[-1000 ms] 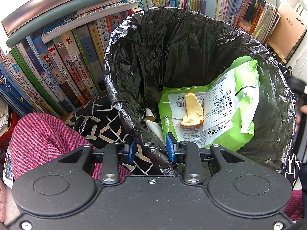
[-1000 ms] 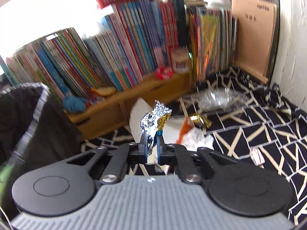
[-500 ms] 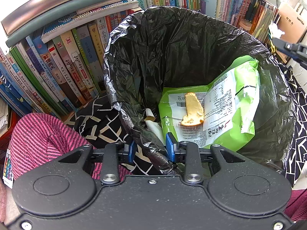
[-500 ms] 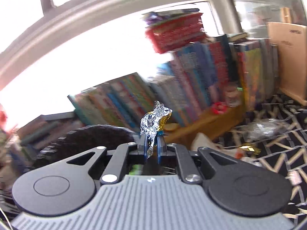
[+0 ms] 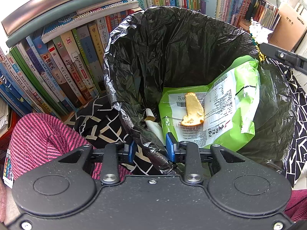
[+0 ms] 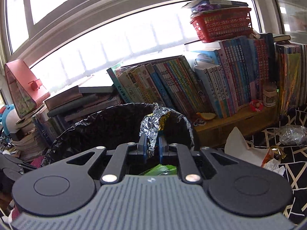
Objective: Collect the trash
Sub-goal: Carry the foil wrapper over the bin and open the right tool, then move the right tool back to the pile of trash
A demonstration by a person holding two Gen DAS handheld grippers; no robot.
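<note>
A bin lined with a black bag (image 5: 172, 48) fills the left wrist view. In it lie a green snack bag (image 5: 230, 103) and a yellow peel piece (image 5: 193, 111). My left gripper (image 5: 150, 149) is shut on the near rim of the bag. At the bin's far right rim, a crumpled foil wrapper (image 5: 259, 31) sticks up from a right gripper finger (image 5: 278, 54). In the right wrist view my right gripper (image 6: 152, 143) is above the bin (image 6: 107, 122). Its jaws are opening, with the foil wrapper (image 6: 153, 122) still upright between the pads.
Shelves of books (image 5: 76, 61) stand behind and left of the bin. A pink striped cushion (image 5: 38, 138) lies near left. On the black patterned cloth to the right lie white paper (image 6: 239, 145), a clear plastic bag (image 6: 293, 134) and other scraps. A red basket (image 6: 222, 25) tops the books.
My right gripper has risen and swung left with the foil wrapper, from over the littered cloth to above the bin's rim. Its pads stand slightly wider apart. The left gripper has not moved.
</note>
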